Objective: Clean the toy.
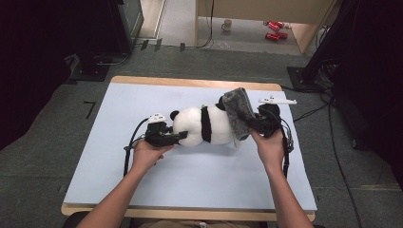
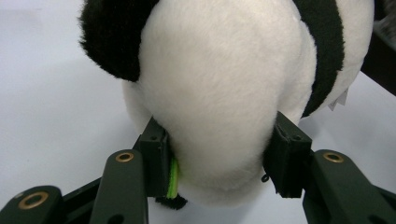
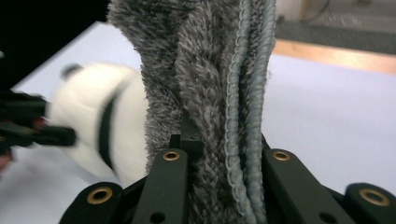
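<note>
White-and-black plush panda (image 1: 204, 124) lying on its side near the middle of a pale blue table top (image 1: 142, 180), head end toward the left gripper (image 1: 177, 137), rear end toward the right gripper (image 1: 251, 122). Left gripper held level in the person's left hand (image 1: 147, 153), jaws roughly half open and pressed against both sides of the panda's white rounded head; seen up close in the left gripper view, pads (image 2: 155, 151) denting the plush (image 2: 219, 93), one black ear up at the left, a black band across the body farther back, a strip of green showing beside the left pad. Grey fuzzy cloth (image 1: 237, 111), ribbed along one edge, draped over the panda's rear end and rising slightly above it. Right gripper held in the right hand (image 1: 270, 147), jaws closed tight on a gathered fold of that cloth; in the right gripper view, cloth (image 3: 210, 93) bunched upright between the two black jaws, ribbed blue-grey hem on the right side, panda (image 3: 93, 126) blurred behind at the left. Wooden table edge (image 1: 190, 82) visible at the far side, grey carpet floor (image 1: 190, 59) beyond, a mug (image 1: 227, 24) and red objects (image 1: 274, 29) well apart on the floor at the back.
</note>
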A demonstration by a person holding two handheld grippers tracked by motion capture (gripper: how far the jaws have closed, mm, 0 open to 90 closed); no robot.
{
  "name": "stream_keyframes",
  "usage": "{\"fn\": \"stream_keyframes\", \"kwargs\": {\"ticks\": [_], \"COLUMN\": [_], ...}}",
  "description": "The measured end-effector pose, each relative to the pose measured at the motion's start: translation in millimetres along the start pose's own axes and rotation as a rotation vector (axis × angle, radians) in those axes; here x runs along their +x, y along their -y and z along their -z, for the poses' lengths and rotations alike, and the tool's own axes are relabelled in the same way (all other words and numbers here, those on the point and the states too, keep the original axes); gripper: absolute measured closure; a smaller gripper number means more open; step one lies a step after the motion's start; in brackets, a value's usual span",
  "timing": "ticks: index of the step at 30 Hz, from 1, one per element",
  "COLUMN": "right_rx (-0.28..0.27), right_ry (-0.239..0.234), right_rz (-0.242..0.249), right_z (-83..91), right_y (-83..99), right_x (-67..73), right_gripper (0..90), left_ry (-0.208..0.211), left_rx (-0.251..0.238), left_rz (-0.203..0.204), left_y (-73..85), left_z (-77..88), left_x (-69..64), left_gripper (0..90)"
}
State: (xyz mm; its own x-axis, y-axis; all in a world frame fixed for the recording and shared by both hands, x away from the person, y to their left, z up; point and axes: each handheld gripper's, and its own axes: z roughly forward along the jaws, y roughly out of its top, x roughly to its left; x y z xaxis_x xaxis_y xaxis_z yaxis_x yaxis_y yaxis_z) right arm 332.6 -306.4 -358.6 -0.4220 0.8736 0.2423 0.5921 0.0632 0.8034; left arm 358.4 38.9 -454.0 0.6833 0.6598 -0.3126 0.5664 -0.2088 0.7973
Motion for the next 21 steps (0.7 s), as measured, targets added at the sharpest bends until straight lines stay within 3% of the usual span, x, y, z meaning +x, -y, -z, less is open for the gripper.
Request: {"fn": "stream_keyframes", "kwargs": {"ticks": [4,8,14,18,20,21], "right_rx": [-0.007,0.024,0.082,0.133,0.158,0.160], "right_ry": [-0.060,-0.132,-0.266,-0.304,-0.296,-0.293], "right_rz": [0.042,0.072,0.087,0.146,0.171,0.177], "right_z": [-4.3,-20.5,-41.8,-59.2,-70.7,-74.9], "right_y": [-7.4,-9.2,-9.7,-3.2,3.0,5.7], "right_x": [22.3,41.7,74.8,100.0,104.2,103.5], "right_gripper": [78.2,78.2,78.4,78.3,78.3,78.4], "left_ry": [0.018,0.013,0.027,0.026,-0.018,-0.021], "left_rx": [0.000,-0.008,0.005,0.000,0.019,0.026], "left_rz": [0.009,0.016,0.060,0.036,0.001,0.000], "left_y": [1.4,4.0,4.2,4.7,7.2,9.3], "left_z": [1.7,4.3,13.9,22.9,22.6,21.7], "left_x": [-3.7,-10.0,-22.5,-27.9,-29.3,-27.1], "left_gripper": [49.1,49.0,52.1,52.5,52.6,52.6]}}
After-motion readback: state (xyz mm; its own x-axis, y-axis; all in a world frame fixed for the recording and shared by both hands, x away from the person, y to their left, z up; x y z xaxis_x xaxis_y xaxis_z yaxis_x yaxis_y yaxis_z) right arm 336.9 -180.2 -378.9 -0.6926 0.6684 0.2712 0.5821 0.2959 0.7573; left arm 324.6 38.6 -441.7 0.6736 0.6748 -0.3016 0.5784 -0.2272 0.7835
